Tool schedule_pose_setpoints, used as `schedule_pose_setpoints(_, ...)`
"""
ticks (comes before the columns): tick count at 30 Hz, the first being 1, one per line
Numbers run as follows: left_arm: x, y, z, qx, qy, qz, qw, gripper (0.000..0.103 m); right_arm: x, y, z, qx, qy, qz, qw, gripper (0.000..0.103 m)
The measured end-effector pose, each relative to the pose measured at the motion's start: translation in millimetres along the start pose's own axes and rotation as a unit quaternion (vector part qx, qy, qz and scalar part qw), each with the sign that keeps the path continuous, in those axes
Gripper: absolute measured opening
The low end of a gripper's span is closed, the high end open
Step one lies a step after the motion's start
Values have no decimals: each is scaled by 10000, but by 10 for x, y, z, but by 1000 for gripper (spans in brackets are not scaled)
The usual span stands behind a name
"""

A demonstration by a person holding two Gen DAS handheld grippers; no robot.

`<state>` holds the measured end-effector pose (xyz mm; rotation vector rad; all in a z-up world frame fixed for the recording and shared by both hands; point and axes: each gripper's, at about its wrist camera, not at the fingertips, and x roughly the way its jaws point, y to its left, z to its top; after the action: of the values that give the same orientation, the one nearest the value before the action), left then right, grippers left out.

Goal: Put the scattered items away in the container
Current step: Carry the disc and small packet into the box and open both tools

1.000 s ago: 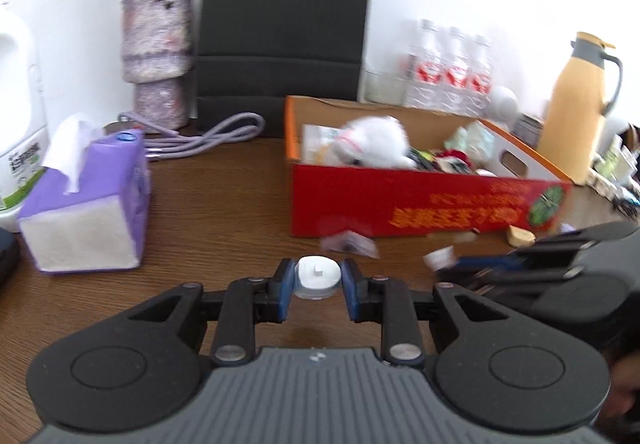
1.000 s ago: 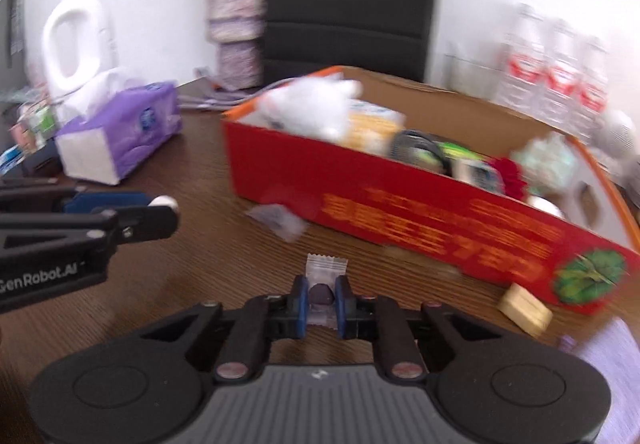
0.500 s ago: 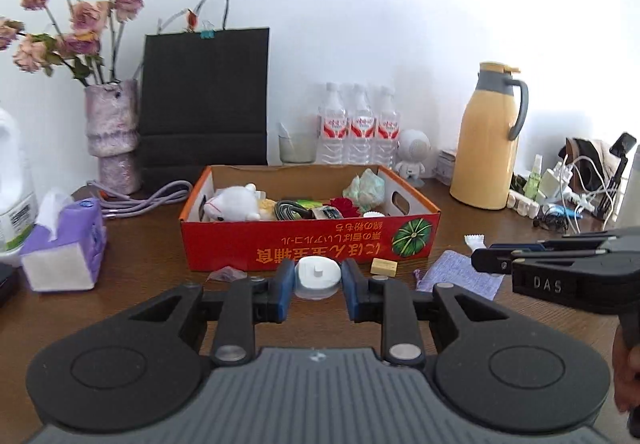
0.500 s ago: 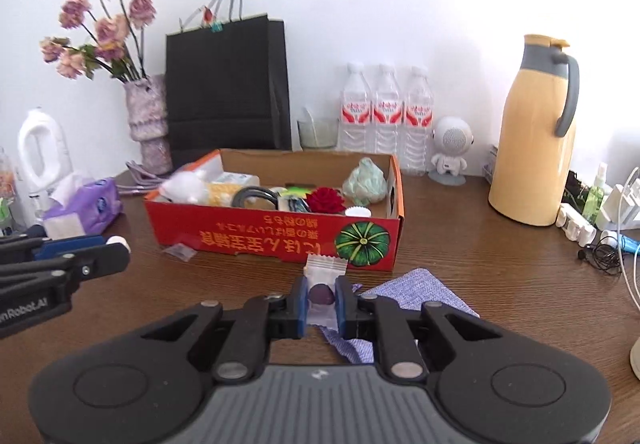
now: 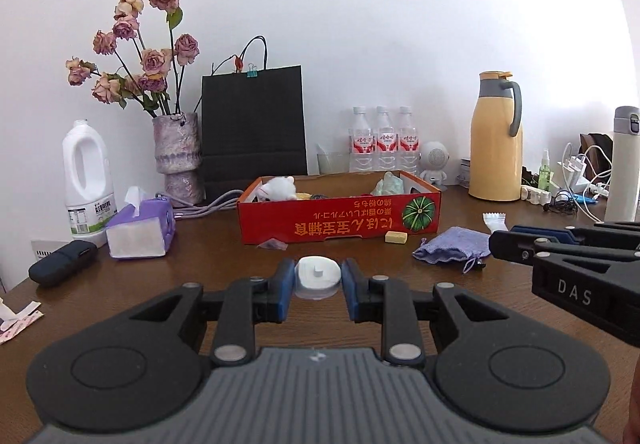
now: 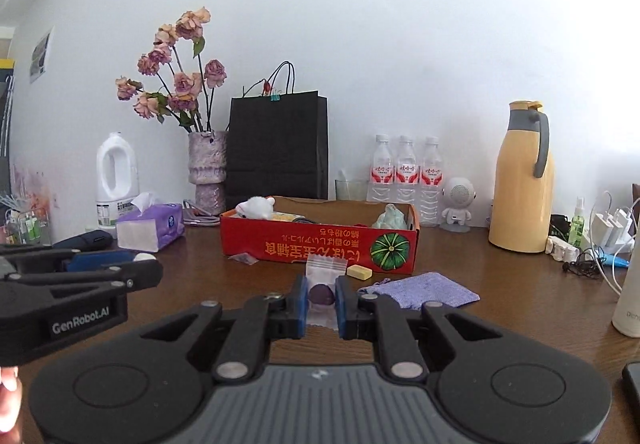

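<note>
My left gripper is shut on a white round cap, held above the table well in front of the red cardboard box. My right gripper is shut on a clear sachet with a purple candy, also held short of the box. The box holds a white plush toy and several small items. On the table before it lie a yellow block, a purple pouch and a small wrapper.
A purple tissue pack, white jug, flower vase, black bag, water bottles and yellow thermos stand around the box. A white flask and cables are at the right. A dark case lies at the left.
Both grippers have pulled back and up from the box, still holding their items. The box now looks smaller and farther away, and more of the table shows.
</note>
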<state>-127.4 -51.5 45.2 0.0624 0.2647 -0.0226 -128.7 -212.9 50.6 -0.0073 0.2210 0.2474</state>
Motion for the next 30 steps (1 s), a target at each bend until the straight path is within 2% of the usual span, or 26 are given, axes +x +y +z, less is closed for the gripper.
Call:
schedule_pose_setpoints(6,130,47,82,-97,-86,14,9999,27,67,-14,97,-74,-121,-80,9999,13)
schedule_pose_setpoints(10,535,76,402,-187,-241,-54,9995,27,399,-125,331,28,-232,-97,9997,13)
schedule_pose_setpoints(14,1234,-10,1077,-38,-759,54,9971,27,1051,-263,923,-16,-639,-28,9979,13)
schedule_pose_setpoints(17,1753,-47,1563,-49,-843,109,9964,27,1584,-399,1465,2,-776,-79,9970,13)
schedule_pose_setpoints(20,2124,-53,1775,-74,-730,91,9973,27,1945,-544,1794,140,-741,-137,9971,13)
schedule_pose_setpoints(23,2461,21,1884,-192,-307,-69,9993,27,2251,-680,1944,201,-401,-153,9989,13)
schedule_pose_setpoints(25,2785,113,1947,-427,468,-371,9973,27,2516,-768,2044,188,194,-146,9995,13)
schedule_pose_setpoints(26,2972,130,1965,-458,963,-497,9931,27,2693,-826,2110,196,685,-132,9974,13)
schedule_pose_setpoints(27,3158,131,1975,-412,1431,-668,9866,27,2930,-893,2165,208,1409,-58,9898,13)
schedule_pose_setpoints(30,3669,86,1922,-163,2667,-1002,9584,27,3553,-1040,2184,239,2974,122,9544,13)
